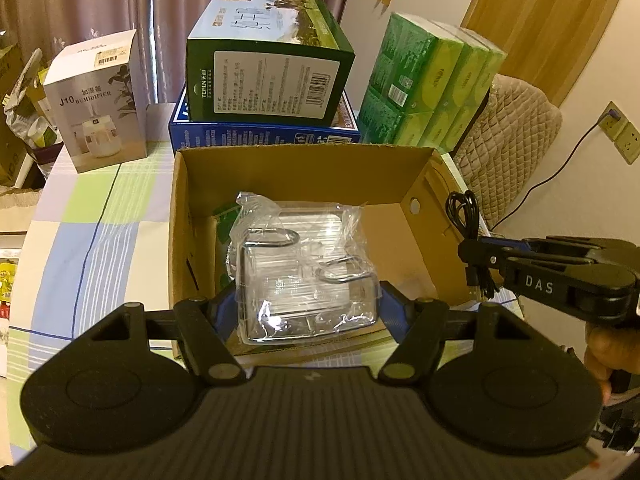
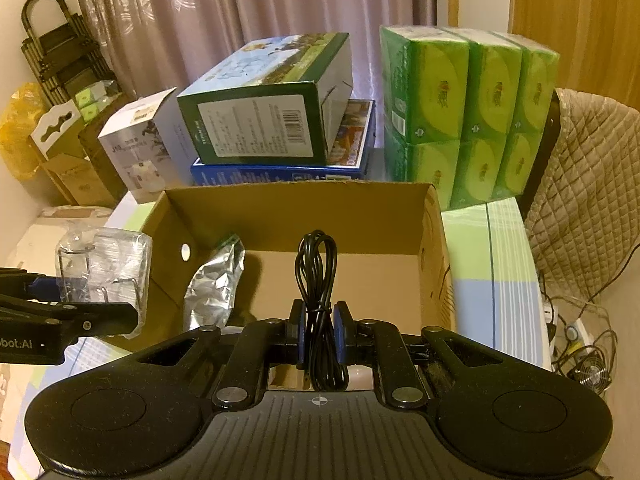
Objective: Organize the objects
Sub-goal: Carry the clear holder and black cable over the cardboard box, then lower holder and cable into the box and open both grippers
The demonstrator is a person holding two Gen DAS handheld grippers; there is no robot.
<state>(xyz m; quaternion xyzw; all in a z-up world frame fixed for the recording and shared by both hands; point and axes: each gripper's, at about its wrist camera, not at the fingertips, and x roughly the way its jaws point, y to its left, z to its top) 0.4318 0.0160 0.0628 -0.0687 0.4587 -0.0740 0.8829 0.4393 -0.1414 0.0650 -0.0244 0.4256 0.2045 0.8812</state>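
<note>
Both loads hang above the box [image 1: 304,172]: L gripper [image 1: 306,300] clamped on bagged clear rack [image 1: 304,268], R gripper [image 2: 319,330] pinching cable coil [image 2: 318,280]; risks: slick bag slips, rack snags near wall, loops catch rim.

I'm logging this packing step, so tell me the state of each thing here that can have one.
Cardboard box: open, upright on the table.
Clear plastic-wrapped item: held by the left gripper at the box's near edge.
Black cable: coiled, tied, clamped in the right gripper.
Silver foil bag: crumpled, inside the box.
Green carton: closed, stacked on the blue box.
Humidifier box: closed, upright.
Tissue packs: sealed, stacked.
</note>
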